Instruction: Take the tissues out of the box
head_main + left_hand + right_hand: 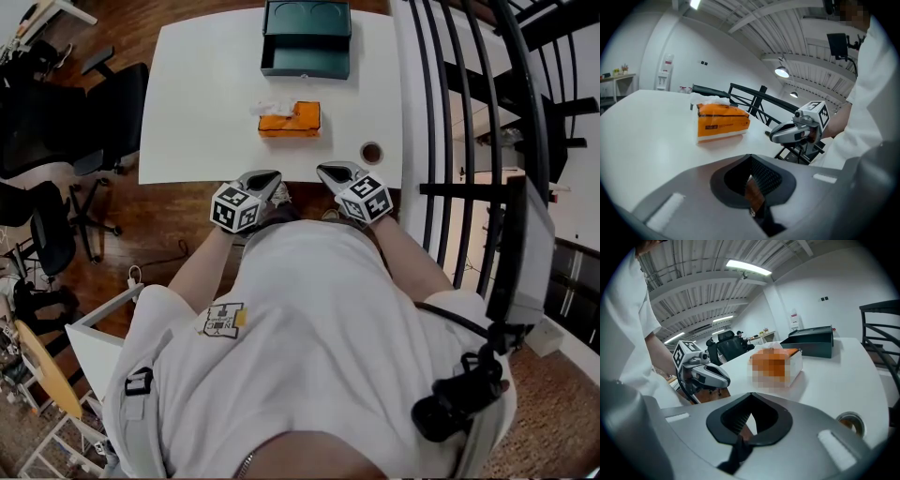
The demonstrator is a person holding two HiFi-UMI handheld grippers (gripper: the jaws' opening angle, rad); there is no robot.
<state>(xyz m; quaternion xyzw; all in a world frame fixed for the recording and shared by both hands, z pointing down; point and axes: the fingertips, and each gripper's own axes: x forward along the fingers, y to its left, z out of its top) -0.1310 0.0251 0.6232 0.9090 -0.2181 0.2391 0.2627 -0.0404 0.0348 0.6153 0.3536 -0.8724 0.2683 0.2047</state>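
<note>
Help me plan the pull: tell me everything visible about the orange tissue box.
The orange rectangular tissue box, white-banded along its lower edge with small dark print, lies flat near the middle of the white table. A white tissue pokes from its top at one end. Only the table touches it.

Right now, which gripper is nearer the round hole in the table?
Right. The right gripper is just left of the hole at the table's near edge; the left gripper is farther left, beyond it.
</note>
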